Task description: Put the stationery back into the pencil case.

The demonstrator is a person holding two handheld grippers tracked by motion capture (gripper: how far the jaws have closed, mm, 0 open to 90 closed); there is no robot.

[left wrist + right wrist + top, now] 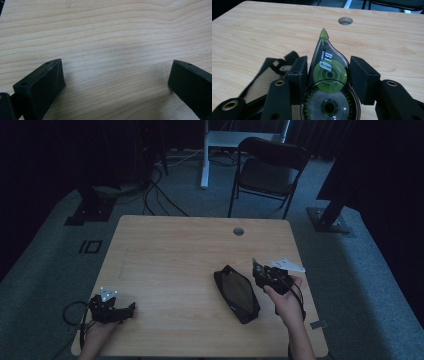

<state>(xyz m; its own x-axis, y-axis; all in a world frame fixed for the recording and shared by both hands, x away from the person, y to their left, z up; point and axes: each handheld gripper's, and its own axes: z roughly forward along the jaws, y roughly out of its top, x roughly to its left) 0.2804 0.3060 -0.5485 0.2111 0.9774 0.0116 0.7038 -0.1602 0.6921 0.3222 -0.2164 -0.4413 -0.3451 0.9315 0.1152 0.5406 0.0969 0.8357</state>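
Note:
My right gripper (329, 64) is shut on a clear-and-green correction tape dispenser (327, 75), whose pointed green tip faces away over the wooden table (262, 30). In the high view this gripper (264, 274) is held above the table's right side, just right of a flat black pouch (237, 293). Part of the pouch (268, 63) shows behind the left jaw. My left gripper (114, 309) rests near the front left corner of the table. Its jaws (116, 68) stand wide apart over bare wood, with nothing between them.
A round cable hole (238, 231) is set in the table's far edge. Behind the table stand a black folding chair (270, 167) and a white desk leg (204, 155). Cables lie on the grey carpet at the back left.

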